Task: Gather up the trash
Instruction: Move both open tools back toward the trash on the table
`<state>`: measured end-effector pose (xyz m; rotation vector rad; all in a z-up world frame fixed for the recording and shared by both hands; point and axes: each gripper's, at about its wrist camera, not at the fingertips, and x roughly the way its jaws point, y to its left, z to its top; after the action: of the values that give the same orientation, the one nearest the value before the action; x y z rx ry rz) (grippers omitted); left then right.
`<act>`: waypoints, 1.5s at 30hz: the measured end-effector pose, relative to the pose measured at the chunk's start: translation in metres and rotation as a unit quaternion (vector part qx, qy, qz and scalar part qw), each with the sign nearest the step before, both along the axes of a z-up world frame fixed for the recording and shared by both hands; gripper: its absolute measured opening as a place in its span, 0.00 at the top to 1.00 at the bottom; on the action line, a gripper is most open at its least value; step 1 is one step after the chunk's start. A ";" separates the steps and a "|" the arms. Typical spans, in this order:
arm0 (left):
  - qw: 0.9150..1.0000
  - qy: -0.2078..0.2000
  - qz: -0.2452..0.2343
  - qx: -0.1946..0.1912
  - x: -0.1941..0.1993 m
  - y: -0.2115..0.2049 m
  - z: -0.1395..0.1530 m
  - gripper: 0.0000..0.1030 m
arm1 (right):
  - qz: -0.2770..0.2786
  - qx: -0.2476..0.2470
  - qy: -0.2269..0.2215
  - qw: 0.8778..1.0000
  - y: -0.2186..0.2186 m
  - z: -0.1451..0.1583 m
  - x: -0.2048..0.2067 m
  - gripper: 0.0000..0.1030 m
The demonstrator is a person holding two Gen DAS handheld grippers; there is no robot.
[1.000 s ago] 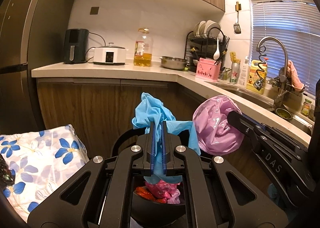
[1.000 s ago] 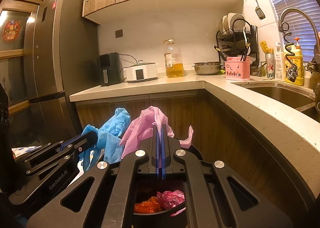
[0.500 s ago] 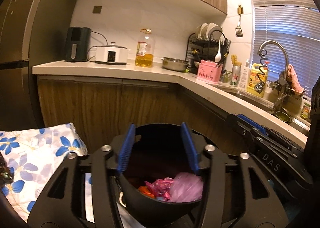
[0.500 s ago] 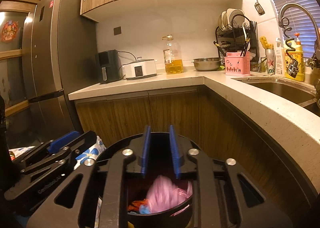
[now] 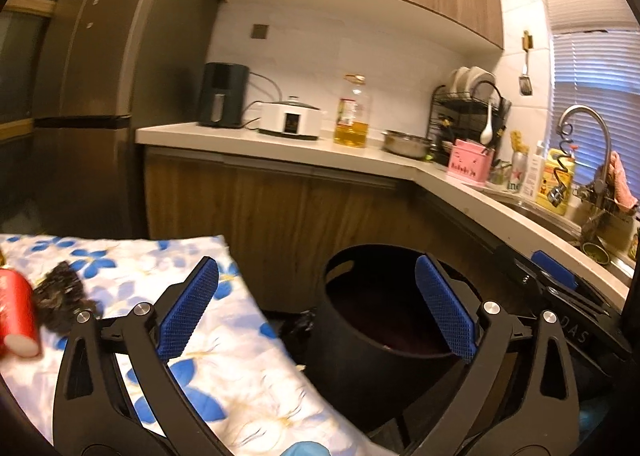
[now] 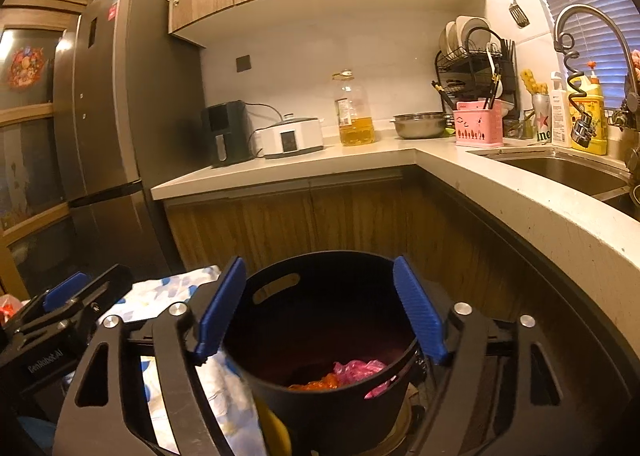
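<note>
My left claw (image 5: 316, 306) and right claw (image 6: 320, 310) point slightly down, both opening, empty, above the bin (image 6: 320, 336).

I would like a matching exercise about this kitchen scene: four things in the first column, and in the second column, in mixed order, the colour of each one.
Things:
1. trash bin
2. utensil holder
3. cooker
4. can

Colours:
a. red
b. black
c. white
d. pink

Pairs: 1-b, 2-d, 3-c, 4-a
</note>
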<state>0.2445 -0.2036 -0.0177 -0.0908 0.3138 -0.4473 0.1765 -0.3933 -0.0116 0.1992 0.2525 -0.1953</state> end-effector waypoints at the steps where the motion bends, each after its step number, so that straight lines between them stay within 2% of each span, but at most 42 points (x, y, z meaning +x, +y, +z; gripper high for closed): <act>1: 1.000 0.001 0.006 0.000 -0.002 0.005 0.001 0.06 | 0.000 -0.002 -0.002 1.000 0.003 0.001 -0.003 0.21; 15: 0.998 0.019 0.063 0.001 -0.039 0.069 -0.004 0.05 | 0.016 -0.021 -0.006 1.000 0.057 0.008 -0.025 0.20; 20: 0.994 0.008 0.113 0.008 -0.055 0.107 -0.006 0.06 | 0.045 -0.013 -0.008 0.999 0.084 0.005 -0.025 0.20; 27: 0.979 0.017 0.203 0.014 -0.070 0.182 -0.017 0.06 | 0.103 -0.011 -0.005 0.995 0.139 -0.003 -0.020 0.20; 34: 0.956 0.029 0.293 0.018 -0.082 0.259 -0.030 0.06 | 0.168 -0.016 -0.001 0.986 0.202 -0.010 -0.013 0.20; 38: 0.942 0.028 0.332 0.030 -0.081 0.287 -0.035 0.06 | 0.206 -0.019 0.003 0.978 0.237 -0.014 -0.007 0.20; 41: 0.936 0.034 0.349 0.042 -0.073 0.301 -0.042 0.07 | 0.234 -0.026 0.005 0.972 0.264 -0.016 -0.001 0.20; 45: 0.933 0.062 0.352 0.039 -0.059 0.312 -0.048 0.17 | 0.256 -0.029 0.007 0.966 0.287 -0.015 0.007 0.20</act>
<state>0.1858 0.1082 -0.0655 -0.1464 0.3980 0.2849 0.1834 -0.1062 -0.0269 0.0686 0.3029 0.3100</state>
